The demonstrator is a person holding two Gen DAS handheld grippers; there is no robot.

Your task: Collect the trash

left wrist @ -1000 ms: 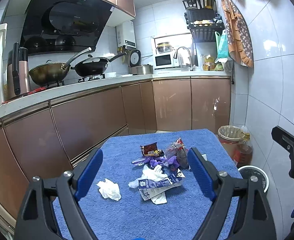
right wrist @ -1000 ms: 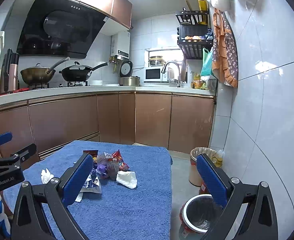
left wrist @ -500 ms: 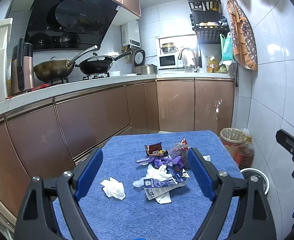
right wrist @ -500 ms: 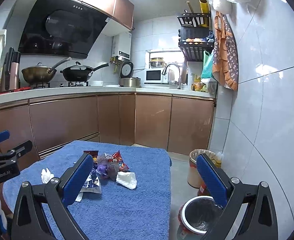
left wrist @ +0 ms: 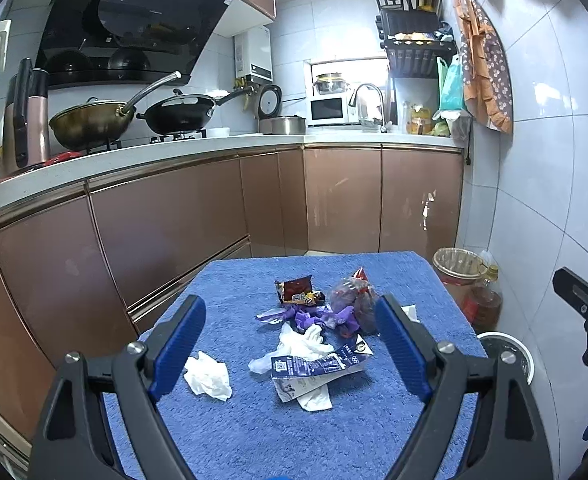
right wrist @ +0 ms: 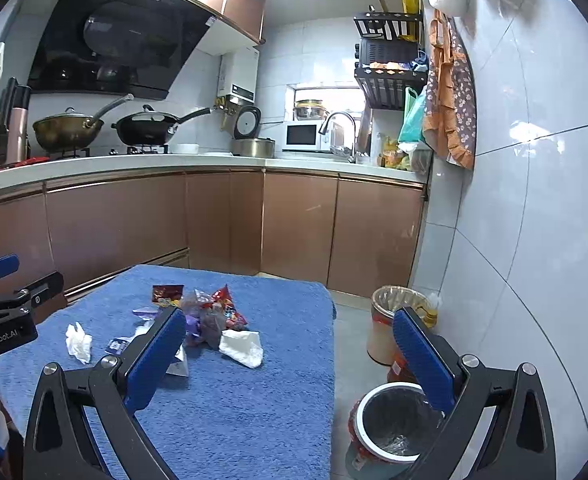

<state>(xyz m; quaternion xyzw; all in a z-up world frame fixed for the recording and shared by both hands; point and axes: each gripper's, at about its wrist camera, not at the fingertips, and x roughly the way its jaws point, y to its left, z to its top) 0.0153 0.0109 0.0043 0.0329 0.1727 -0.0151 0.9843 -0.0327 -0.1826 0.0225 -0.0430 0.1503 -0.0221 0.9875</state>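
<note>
The right gripper's blue finger (right wrist: 156, 354) is covering part of the torn carton (right wrist: 176, 356); the small bin (right wrist: 390, 420) is sitting half behind the other finger; print on the carton is staying too small to read.

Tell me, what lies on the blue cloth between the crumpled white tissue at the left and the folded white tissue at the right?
In the right wrist view, between the crumpled tissue and the folded tissue lies the pile of wrappers.
</note>
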